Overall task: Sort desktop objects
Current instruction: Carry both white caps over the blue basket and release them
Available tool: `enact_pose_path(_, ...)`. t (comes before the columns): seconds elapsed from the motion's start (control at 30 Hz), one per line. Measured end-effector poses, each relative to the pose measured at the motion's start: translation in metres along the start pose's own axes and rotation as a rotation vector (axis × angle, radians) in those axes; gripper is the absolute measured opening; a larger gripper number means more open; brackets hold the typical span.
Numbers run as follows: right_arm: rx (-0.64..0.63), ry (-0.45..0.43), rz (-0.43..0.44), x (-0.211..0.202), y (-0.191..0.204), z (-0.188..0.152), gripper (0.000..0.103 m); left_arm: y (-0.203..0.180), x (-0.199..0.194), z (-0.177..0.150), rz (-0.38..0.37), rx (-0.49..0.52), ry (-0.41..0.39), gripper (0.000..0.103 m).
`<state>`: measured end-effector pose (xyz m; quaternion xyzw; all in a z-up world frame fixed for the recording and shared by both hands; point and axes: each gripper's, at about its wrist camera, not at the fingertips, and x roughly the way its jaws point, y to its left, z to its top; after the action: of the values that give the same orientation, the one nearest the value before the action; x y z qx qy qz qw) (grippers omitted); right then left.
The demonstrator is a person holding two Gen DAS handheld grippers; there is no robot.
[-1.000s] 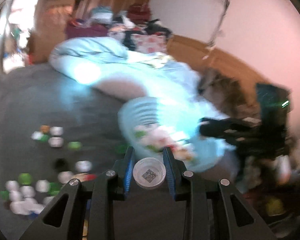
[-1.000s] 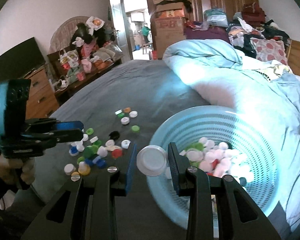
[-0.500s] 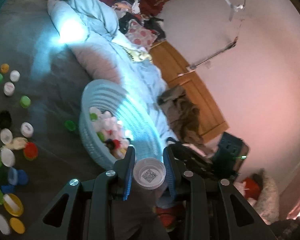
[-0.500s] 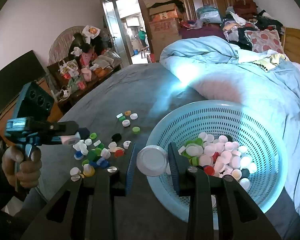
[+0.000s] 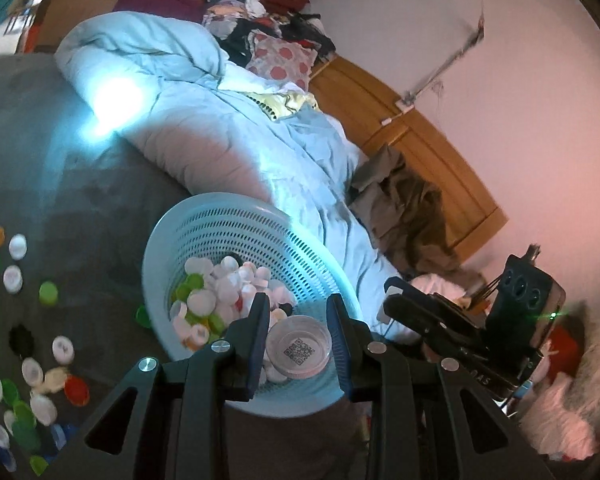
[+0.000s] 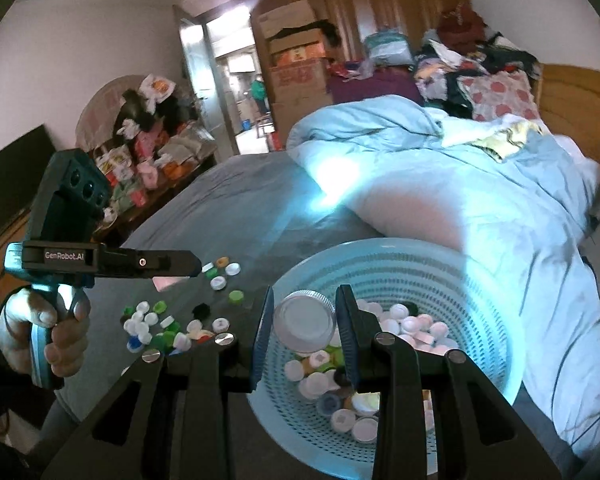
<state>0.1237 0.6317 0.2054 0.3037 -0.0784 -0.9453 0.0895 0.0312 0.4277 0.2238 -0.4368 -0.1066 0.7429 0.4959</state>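
Note:
My left gripper (image 5: pixel 298 334) is shut on a clear cap with a printed square code (image 5: pixel 299 346), held above the near rim of the light blue perforated basket (image 5: pixel 236 220). The basket holds several white, green and red caps (image 5: pixel 216 292). In the right wrist view my right gripper (image 6: pixel 305 322) is shut on a white ribbed cap (image 6: pixel 305 320), tilted on edge over the same basket (image 6: pixel 480 276). Loose caps (image 5: pixel 20 360) lie scattered on the grey bedspread to the left of the basket. The other gripper's body (image 6: pixel 84 256), held by a hand, shows at the left.
A light blue quilt (image 6: pixel 440 168) is bunched behind and to the right of the basket. A wooden headboard (image 5: pixel 412 136) runs along the pink wall. Clothes and a dotted pillow (image 6: pixel 496 96) pile at the far end. Cluttered furniture (image 6: pixel 140 152) stands beyond the bed's left edge.
Both grippers have moved toward and over the basket, each keeping its cap. The left wrist view has rolled, and the basket now sits right under its fingers.

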Motion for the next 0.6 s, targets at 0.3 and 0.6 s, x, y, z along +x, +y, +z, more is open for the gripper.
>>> enact_pose_path(0.3, 0.084, 0.019, -0.030, -0.003, -0.034, -0.006, 0.028, -0.019, 0.041, 0.018, 0.025, 0.044, 0.042, 0.031)
enact_pose_path(0.6, 0.125, 0.033, -0.027, 0.006, -0.048, -0.006, 0.028, -0.025, 0.068, 0.015, 0.060, 0.065, 0.090, 0.031)
